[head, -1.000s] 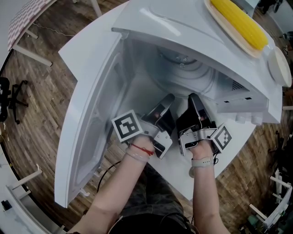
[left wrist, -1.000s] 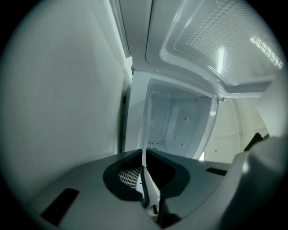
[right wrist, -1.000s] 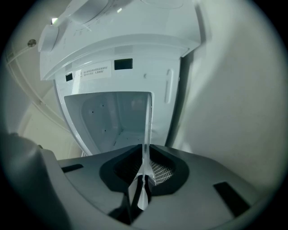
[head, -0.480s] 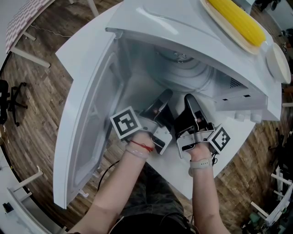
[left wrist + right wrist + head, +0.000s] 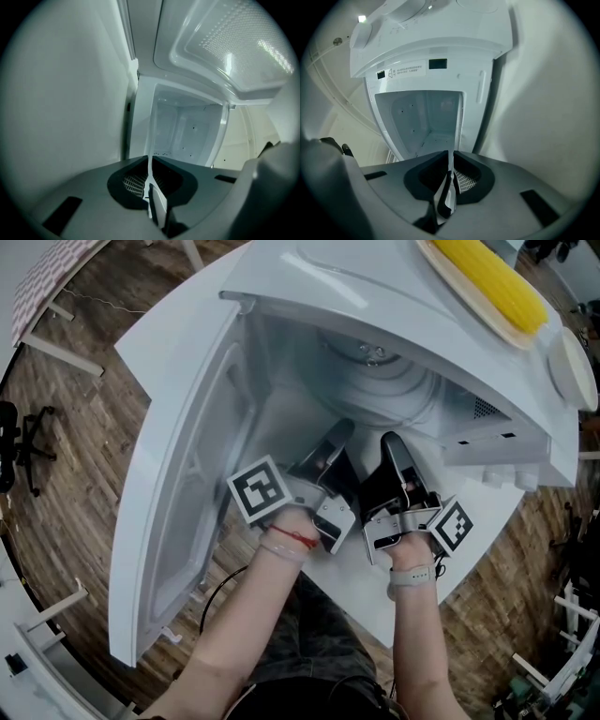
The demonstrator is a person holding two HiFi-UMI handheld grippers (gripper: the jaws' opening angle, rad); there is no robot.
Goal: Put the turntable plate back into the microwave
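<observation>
Glass turntable plate (image 5: 389, 390) sits barely deeper in the microwave (image 5: 309, 277) than before.

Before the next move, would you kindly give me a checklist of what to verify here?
1. Left hand-held gripper shut on the clear round glass turntable plate: ok.
2. Right hand-held gripper shut on that plate: ok.
3. Door of the white microwave open wide: ok.
4. Plate seated flat inside: cannot tell.
5. Yellow corn cob on the microwave's top, apart from both grippers: ok.
</observation>
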